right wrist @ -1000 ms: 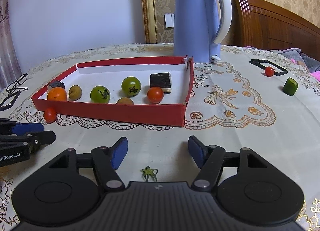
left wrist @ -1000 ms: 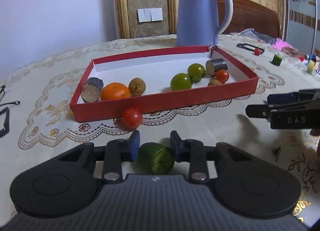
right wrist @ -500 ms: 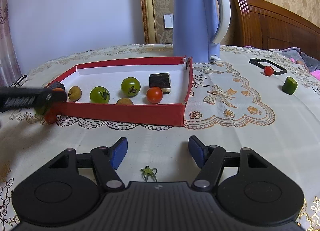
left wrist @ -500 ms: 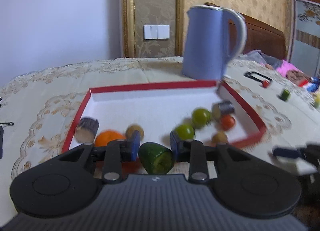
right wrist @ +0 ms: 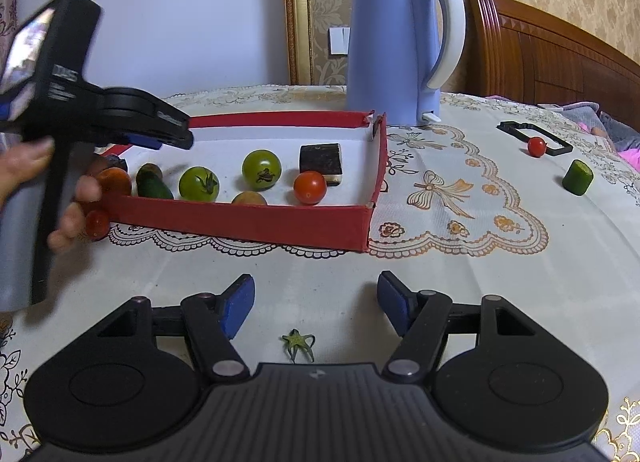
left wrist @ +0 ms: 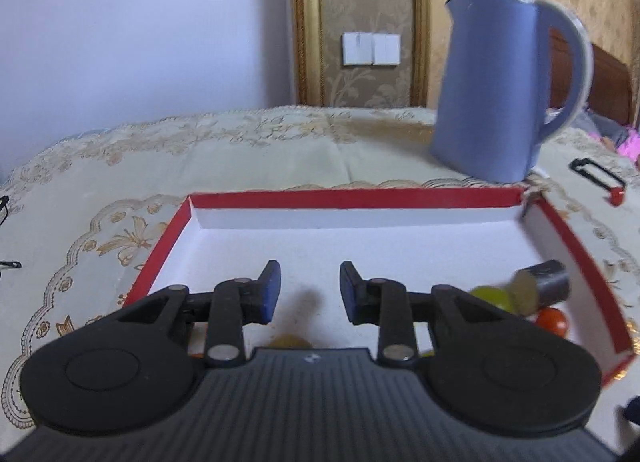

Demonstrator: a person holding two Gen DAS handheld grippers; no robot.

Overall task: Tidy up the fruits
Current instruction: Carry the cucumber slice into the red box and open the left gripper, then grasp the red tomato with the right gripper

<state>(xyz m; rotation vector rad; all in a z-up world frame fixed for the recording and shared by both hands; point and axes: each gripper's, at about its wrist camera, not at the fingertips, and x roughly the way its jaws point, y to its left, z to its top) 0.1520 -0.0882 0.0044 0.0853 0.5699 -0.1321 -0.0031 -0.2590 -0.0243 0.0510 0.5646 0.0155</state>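
A red tray point(right wrist: 248, 222) with a white floor holds two green tomatoes point(right wrist: 199, 184), a red tomato point(right wrist: 309, 187), an orange point(right wrist: 115, 181), a dark block point(right wrist: 321, 163) and a green cucumber piece point(right wrist: 153, 186). My left gripper point(left wrist: 307, 292) is open and empty above the tray's point(left wrist: 352, 197) floor; it also shows in the right wrist view point(right wrist: 172, 136). My right gripper point(right wrist: 316, 304) is open and empty, low over the tablecloth in front of the tray.
A blue kettle point(right wrist: 394, 46) stands behind the tray. A red tomato point(right wrist: 96, 223) lies outside the tray's front left. Another red tomato point(right wrist: 536, 146), a black frame point(right wrist: 534, 137) and a green cucumber piece point(right wrist: 577, 177) lie at right. A green stem point(right wrist: 298, 343) lies between my right fingers.
My left gripper carried the cucumber piece up over the tray, opened and let it go; the piece now lies in the tray's left part. The right gripper stayed still.
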